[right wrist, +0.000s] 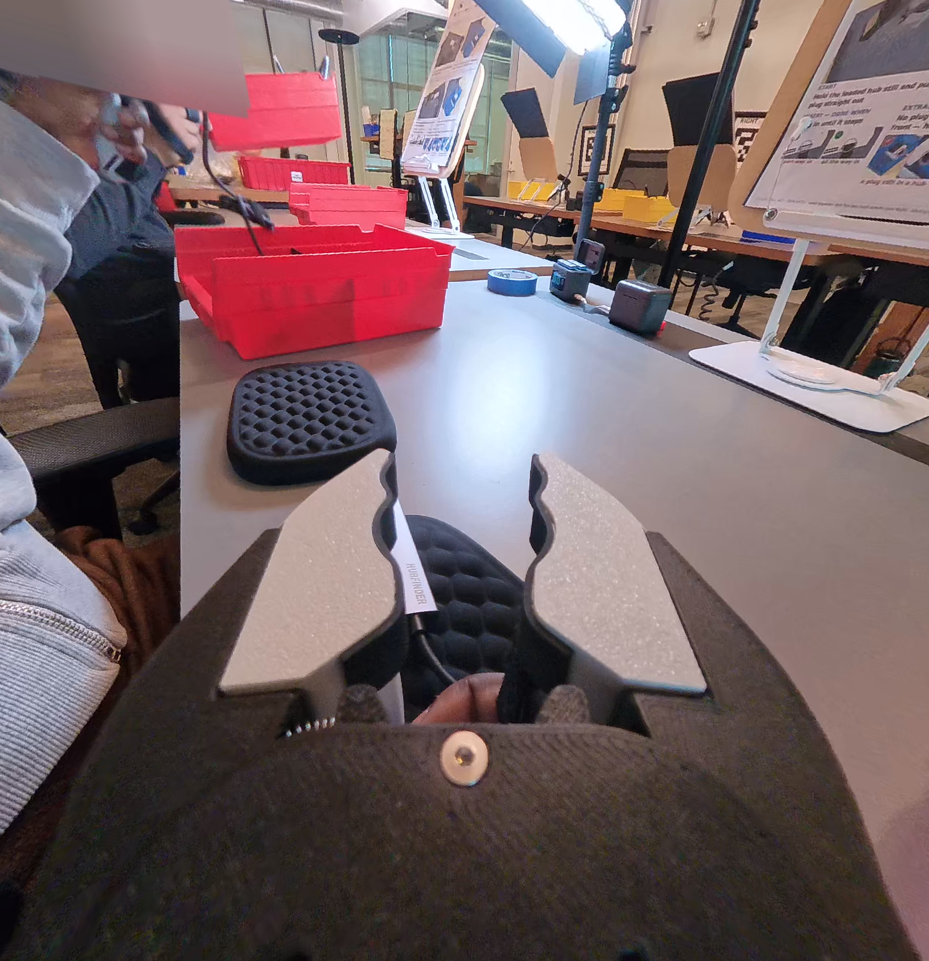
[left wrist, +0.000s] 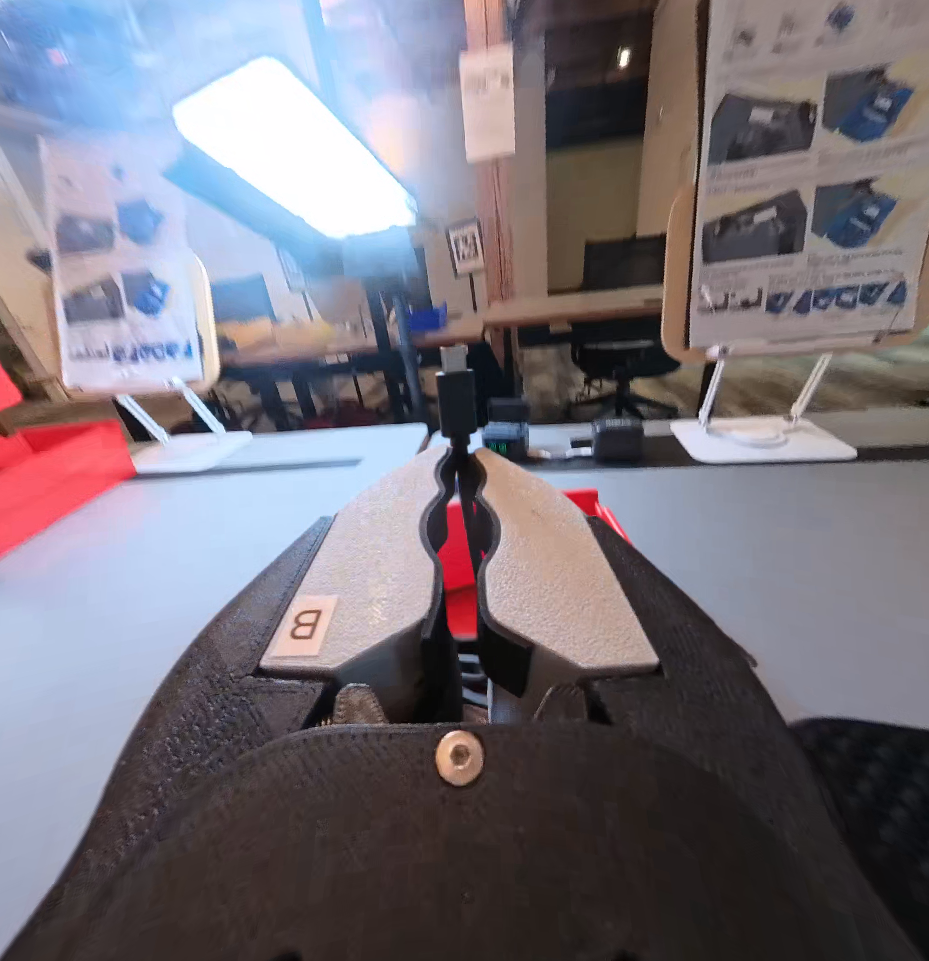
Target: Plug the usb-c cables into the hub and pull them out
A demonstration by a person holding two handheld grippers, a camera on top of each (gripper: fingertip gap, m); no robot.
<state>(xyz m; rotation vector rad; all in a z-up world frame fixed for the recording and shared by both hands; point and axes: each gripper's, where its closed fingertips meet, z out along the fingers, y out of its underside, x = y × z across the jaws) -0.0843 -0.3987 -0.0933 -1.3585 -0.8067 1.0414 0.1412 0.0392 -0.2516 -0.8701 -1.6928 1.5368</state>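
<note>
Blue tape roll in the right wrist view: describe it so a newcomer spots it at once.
Start at the grey table and the big red bin at its far left. Just right of the bin, lying flat, is the blue tape roll. The things further right are dark boxes; it alone is a blue ring.

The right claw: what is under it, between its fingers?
Under the open right claw lie a silver hub, its black cable and a black dimpled pad. The fingers hide the hub's ports.

Grey textured fingers [left wrist: 379, 561], black printed body [left wrist: 452, 858]
</note>
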